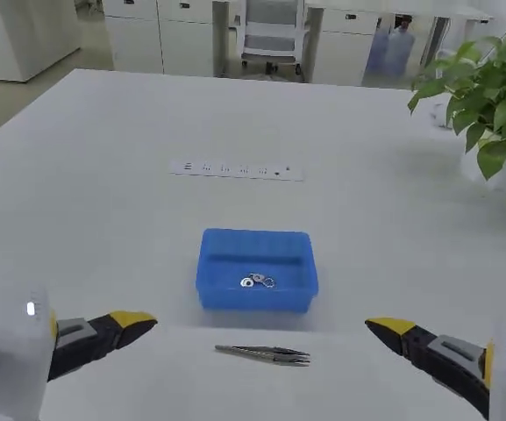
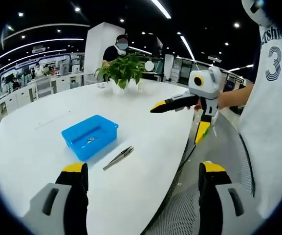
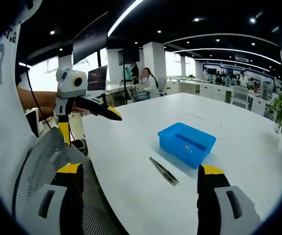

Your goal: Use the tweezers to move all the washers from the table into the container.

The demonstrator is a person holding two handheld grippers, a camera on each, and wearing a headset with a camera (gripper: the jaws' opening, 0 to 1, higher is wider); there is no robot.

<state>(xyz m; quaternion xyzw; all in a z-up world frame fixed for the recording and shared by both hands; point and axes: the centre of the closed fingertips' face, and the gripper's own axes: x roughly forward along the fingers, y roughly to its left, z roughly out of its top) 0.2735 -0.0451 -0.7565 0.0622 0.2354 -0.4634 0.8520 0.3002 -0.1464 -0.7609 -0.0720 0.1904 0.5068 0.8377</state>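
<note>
Left gripper [image 2: 143,167] is spread wide with nothing in it, same for the right gripper [image 3: 141,169]. Both hang on the near side of the blue container [image 1: 254,235], one off to each side. The head view looks straight down into the container, and you can see the washers [image 1: 257,281] bunched on its floor. In the gripper views they're just a pale speck. The tweezers [image 1: 263,353] lie flat on the white table [image 1: 130,175] just in front of the container, apart from both grippers. Behind the container sits a power strip [image 1: 238,169], and further back-right there's a potted plant [image 1: 489,96]. The gripper views add a big office with strip lights, plus a person in a numbered jersey [image 2: 272,122], cut off at the edge. Can't count the washers.
</note>
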